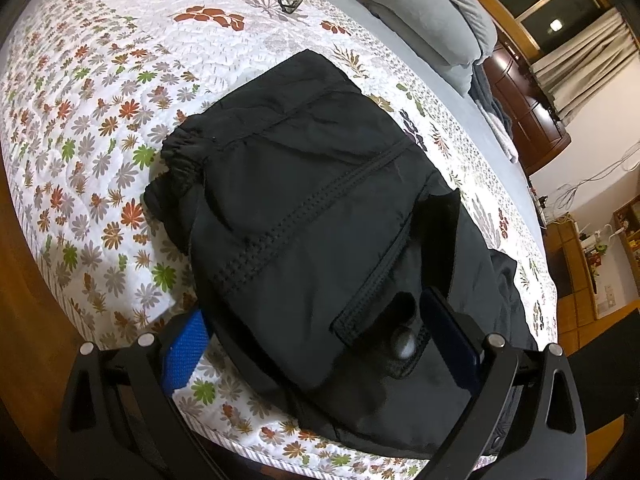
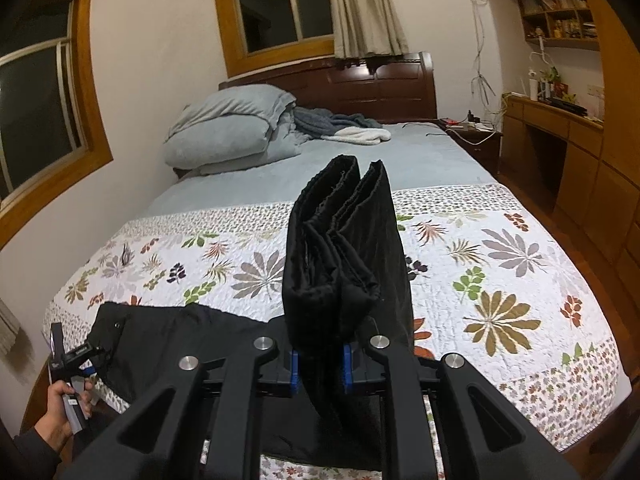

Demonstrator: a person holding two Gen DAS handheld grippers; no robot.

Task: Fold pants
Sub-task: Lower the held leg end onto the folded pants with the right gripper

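Black pants point(image 1: 312, 208) lie folded on a floral quilt point(image 1: 100, 128) on the bed, elastic waistband at the left. My left gripper point(image 1: 320, 344) is open, its blue pads point(image 1: 186, 354) spread wide on either side of the near end of the pants. My right gripper point(image 2: 320, 364) is shut on a thick folded bundle of the pants point(image 2: 344, 248), which stands up between its blue pads point(image 2: 347, 366). The rest of the pants point(image 2: 168, 344) lies flat to the left, where my left gripper point(image 2: 76, 360) also shows in a hand.
Grey pillows point(image 2: 228, 128) and a bundled blanket point(image 2: 344, 128) lie by the dark wooden headboard point(image 2: 360, 84). A small dark object point(image 1: 289, 0) sits on the quilt's far part. A nightstand and wooden desk point(image 2: 552, 128) stand right of the bed.
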